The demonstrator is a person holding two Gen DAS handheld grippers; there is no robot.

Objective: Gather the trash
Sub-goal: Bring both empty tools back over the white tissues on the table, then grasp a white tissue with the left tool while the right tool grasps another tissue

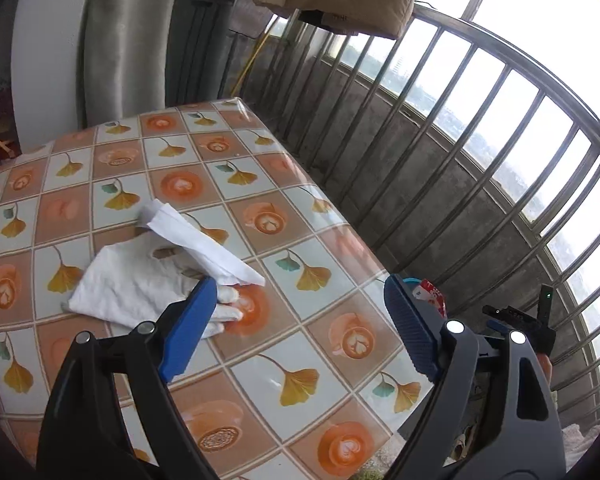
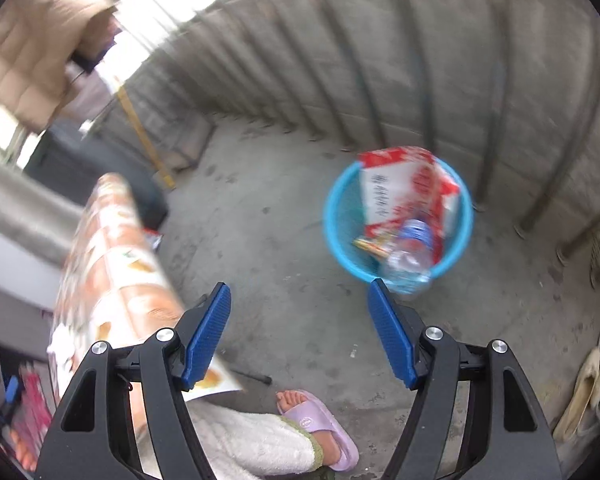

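**Tissue left on the bench, bin already part full**

While the left gripper (image 1: 296,320) hangs over the patterned bench (image 1: 308,184) with its fingers wide apart and nothing between them, the crumpled white tissue (image 1: 156,264) lies just ahead of its left finger, which covers the near edge of the paper in this view. One folded flap (image 1: 204,240) stands up off the surface and slants toward the bench's middle; the rest lies flat and rumpled.

Off the bench's edge, the right gripper (image 2: 300,332) points down at the concrete floor, fingers apart and empty. The blue bin (image 2: 340,216) stands on the floor near the wall, holding a red-and-white carton (image 2: 396,184) and a clear plastic bottle (image 2: 408,256). A foot in a lilac slipper (image 2: 320,424) shows below.

That tissue will likely be feather-light, limp and easy to tear, and it may slide on the glossy cloth rather than lift. My judgement: pinch the raised flap or the bunched middle, not a flat edge, and close gently but fully.
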